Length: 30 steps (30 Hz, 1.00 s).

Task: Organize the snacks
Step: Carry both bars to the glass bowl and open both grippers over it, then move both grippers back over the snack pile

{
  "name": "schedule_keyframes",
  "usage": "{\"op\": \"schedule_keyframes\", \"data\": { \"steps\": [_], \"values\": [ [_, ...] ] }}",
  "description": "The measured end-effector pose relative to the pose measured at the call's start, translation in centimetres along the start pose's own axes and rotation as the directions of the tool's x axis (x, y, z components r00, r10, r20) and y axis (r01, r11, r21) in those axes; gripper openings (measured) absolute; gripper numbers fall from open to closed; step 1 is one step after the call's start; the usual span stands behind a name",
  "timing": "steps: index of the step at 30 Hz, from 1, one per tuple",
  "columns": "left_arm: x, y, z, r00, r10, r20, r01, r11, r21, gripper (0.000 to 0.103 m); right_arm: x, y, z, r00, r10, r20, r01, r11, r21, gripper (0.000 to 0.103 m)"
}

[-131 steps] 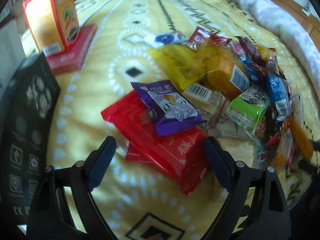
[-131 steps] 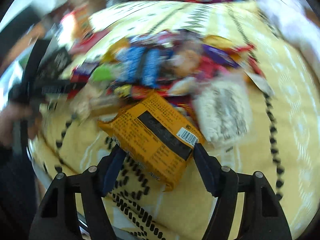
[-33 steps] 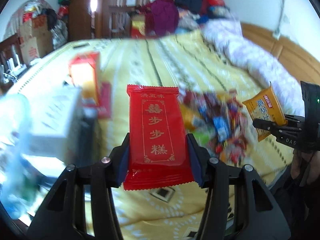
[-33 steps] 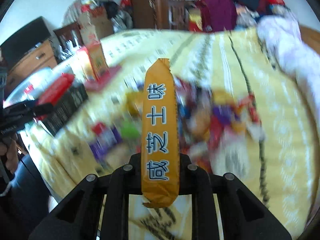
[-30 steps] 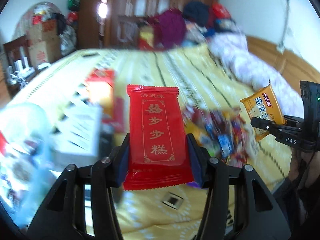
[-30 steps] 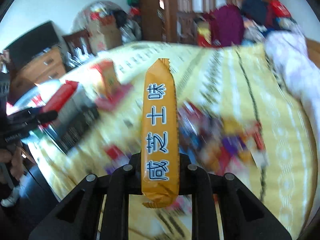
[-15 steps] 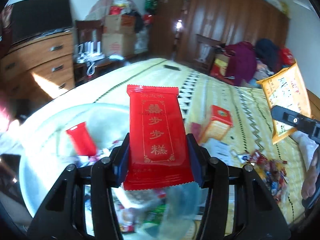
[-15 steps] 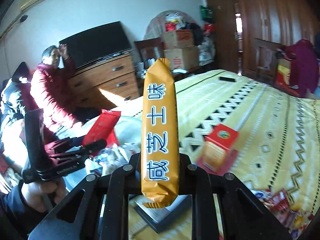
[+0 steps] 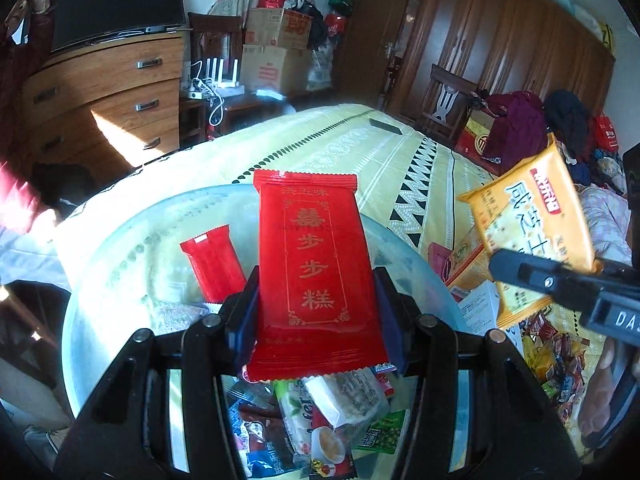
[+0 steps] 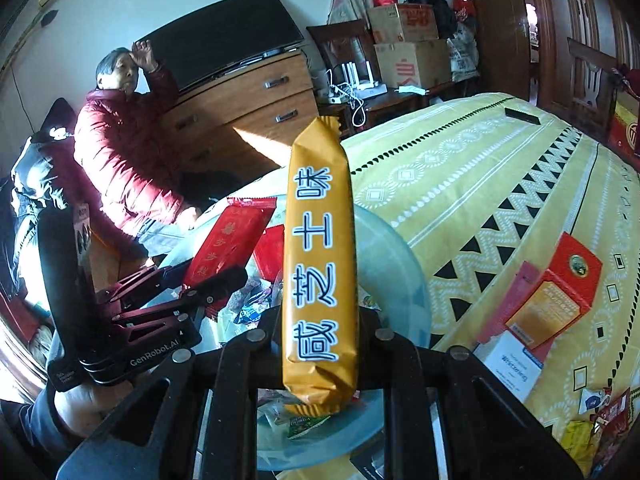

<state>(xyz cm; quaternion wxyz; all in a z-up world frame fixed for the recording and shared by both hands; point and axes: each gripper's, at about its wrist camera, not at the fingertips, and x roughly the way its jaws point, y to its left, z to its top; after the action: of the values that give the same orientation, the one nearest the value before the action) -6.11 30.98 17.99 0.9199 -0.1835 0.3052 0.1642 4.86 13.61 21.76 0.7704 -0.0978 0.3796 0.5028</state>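
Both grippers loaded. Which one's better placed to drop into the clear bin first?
Probably left. The left gripper holds the red packet right above the clear bin; the right gripper's orange packet sits nearer its rim.

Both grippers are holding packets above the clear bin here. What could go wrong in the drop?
1. The two grippers are close: the right gripper reaches in beside the left gripper, so they might bump.
2. The orange packet is clamped near its lower end and stands tall; it may tip past the bin rim onto the bed.
3. The red packet could land on the other red packet leaning inside and slide.
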Motion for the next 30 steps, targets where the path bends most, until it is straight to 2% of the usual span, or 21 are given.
{"op": "schedule_keyframes", "data": {
  "steps": [12,16,19,20,23,25,27,29,30],
  "values": [
    [0.9,1.3,-0.4,0.998,-0.007,-0.06,0.006,1.0,-0.025,0.055,2.6,1.1,-0.3,0.999,0.008,-0.052,-0.008,1.0,0.001,0.025],
    [0.7,1.0,-0.2,0.999,-0.008,-0.05,0.007,1.0,-0.025,0.061,2.8,1.2,-0.3,0.999,0.005,-0.053,-0.005,1.0,0.002,0.026],
    [0.5,0.7,-0.1,0.999,-0.004,-0.045,0.003,1.0,-0.021,0.072,2.3,0.9,-0.2,0.999,-0.001,-0.038,0.002,1.0,0.008,0.037],
    [0.5,0.6,-0.1,0.999,0.0,-0.042,-0.001,1.0,-0.019,0.078,2.1,0.9,-0.2,1.0,-0.011,-0.027,0.012,1.0,0.011,0.048],
    [0.5,0.6,-0.1,0.999,0.022,-0.032,-0.023,1.0,-0.018,0.09,1.0,0.8,0.1,0.999,-0.037,0.008,0.037,0.999,0.02,0.051],
    [0.6,0.5,-0.1,0.999,0.033,-0.029,-0.033,0.999,-0.018,0.094,-0.1,1.0,0.1,0.997,-0.07,0.037,0.07,0.998,0.006,0.058],
    [1.0,0.4,-0.2,0.998,0.039,-0.043,-0.039,0.999,-0.013,0.096,-1.5,1.5,-0.1,0.99,-0.122,0.076,0.124,0.992,-0.023,0.085],
    [1.3,0.2,-0.4,0.997,0.044,-0.063,-0.045,0.999,-0.014,0.097,-2.9,2.2,-0.6,0.98,-0.157,0.121,0.164,0.985,-0.054,0.093],
    [1.4,0.2,-0.5,0.997,0.046,-0.069,-0.048,0.999,-0.018,0.097,-3.6,2.5,-0.8,0.977,-0.167,0.134,0.177,0.982,-0.067,0.093]
  ]
}}
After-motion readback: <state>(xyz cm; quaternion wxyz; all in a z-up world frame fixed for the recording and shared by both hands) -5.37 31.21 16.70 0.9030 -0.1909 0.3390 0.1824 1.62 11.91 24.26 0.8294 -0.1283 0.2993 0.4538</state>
